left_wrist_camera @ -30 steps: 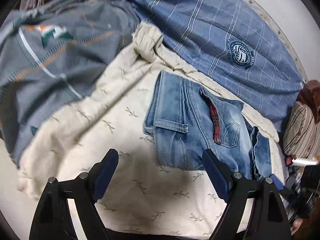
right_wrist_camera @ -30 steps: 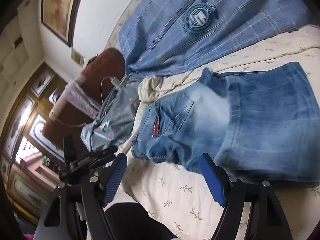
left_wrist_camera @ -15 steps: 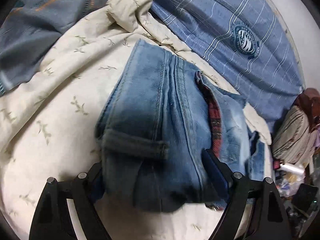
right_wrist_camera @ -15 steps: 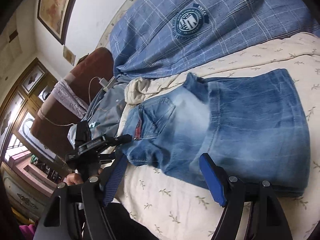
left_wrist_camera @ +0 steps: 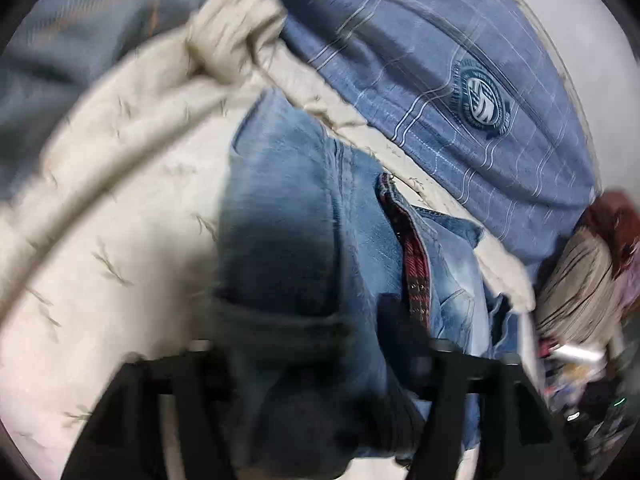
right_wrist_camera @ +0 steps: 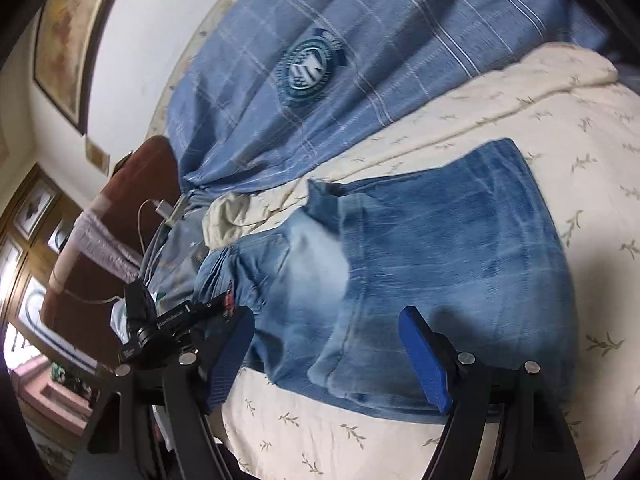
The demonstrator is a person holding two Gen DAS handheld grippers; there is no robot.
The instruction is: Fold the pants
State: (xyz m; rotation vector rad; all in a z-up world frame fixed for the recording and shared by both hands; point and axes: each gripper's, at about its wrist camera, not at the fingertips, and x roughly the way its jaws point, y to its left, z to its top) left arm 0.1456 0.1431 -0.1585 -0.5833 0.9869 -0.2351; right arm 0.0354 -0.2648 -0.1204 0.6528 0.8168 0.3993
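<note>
A: Since half a second back, the left claw (left_wrist_camera: 316, 364) has pushed in over the jeans (left_wrist_camera: 304, 240), and its view is blurring.

B: Is it gripping anything?

A: Denim is sitting between its fingers, filling the gap, but I cannot tell whether they are clamping it. Just ahead of it, the red plaid lining (left_wrist_camera: 416, 268) is showing at the waistband.

B: And the right claw (right_wrist_camera: 326, 356)?

A: It is hovering wide open, holding nothing, blue pads (right_wrist_camera: 424, 360) apart. Folded jeans (right_wrist_camera: 420, 280) are lying flat right ahead of it on the cream leaf-print sheet (right_wrist_camera: 320, 432) of the bed. To its left, the left claw (right_wrist_camera: 180, 320) is meeting the waistband end.

B: Farther out?

A: Beyond the jeans, a blue plaid cloth with a round badge (right_wrist_camera: 308, 68) is spreading toward the wall.
</note>
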